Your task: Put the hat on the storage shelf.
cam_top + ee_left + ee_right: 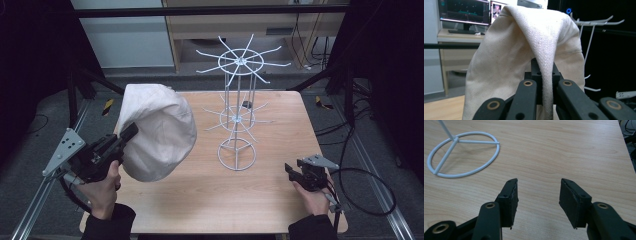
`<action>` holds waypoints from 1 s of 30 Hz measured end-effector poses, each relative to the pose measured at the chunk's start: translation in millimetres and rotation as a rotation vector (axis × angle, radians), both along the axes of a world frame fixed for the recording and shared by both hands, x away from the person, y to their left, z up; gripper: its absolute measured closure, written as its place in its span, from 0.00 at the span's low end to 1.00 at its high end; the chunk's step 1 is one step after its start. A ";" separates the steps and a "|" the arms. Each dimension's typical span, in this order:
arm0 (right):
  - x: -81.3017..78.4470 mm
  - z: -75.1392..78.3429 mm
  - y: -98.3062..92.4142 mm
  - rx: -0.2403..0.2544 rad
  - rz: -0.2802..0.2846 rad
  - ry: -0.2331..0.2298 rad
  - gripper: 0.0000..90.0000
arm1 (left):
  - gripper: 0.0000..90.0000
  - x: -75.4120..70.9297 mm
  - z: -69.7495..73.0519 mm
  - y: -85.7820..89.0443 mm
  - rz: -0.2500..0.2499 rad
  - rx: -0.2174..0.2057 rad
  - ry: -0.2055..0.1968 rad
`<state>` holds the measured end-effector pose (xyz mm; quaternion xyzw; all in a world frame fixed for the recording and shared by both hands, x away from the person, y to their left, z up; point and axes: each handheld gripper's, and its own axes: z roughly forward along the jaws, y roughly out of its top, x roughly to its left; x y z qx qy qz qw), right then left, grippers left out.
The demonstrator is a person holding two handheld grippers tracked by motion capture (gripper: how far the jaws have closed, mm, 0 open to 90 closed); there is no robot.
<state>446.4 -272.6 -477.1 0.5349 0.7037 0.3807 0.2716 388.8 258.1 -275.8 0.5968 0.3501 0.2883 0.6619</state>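
- Your left gripper (131, 131) held the cream fabric hat (155, 131) above the left part of the wooden table (270, 200), its jaws closed tight on a fold of the cloth.
- In the left gripper view, this fold of the hat (544, 45) ran down between the two black jaws.
- Your right gripper (537, 195) had its jaws wide apart, with nothing between them, over bare wood near the right edge of the table.
- The white wire rack (238, 117) stood upright in the middle of the table, just beside the hat, and its round base (461, 157) lay apart from the right gripper.

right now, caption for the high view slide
Left gripper lifts a cream cloth hat beside a white wire rack.
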 end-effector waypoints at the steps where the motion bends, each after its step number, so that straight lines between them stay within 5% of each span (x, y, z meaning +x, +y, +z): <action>1: 0.2 0.0 -0.3 -0.003 0.004 -0.002 0.54 | 0.98 0.7 1.9 -0.9 -0.005 -0.006 -0.007; 16: 1.0 -0.9 -1.0 -0.006 0.001 -0.002 0.54 | 0.98 5.7 34.6 -14.1 -0.045 -0.108 -0.116; 30: 1.3 -1.8 -0.3 -0.007 0.002 -0.001 0.53 | 0.98 18.3 59.3 -29.9 -0.054 -0.146 -0.148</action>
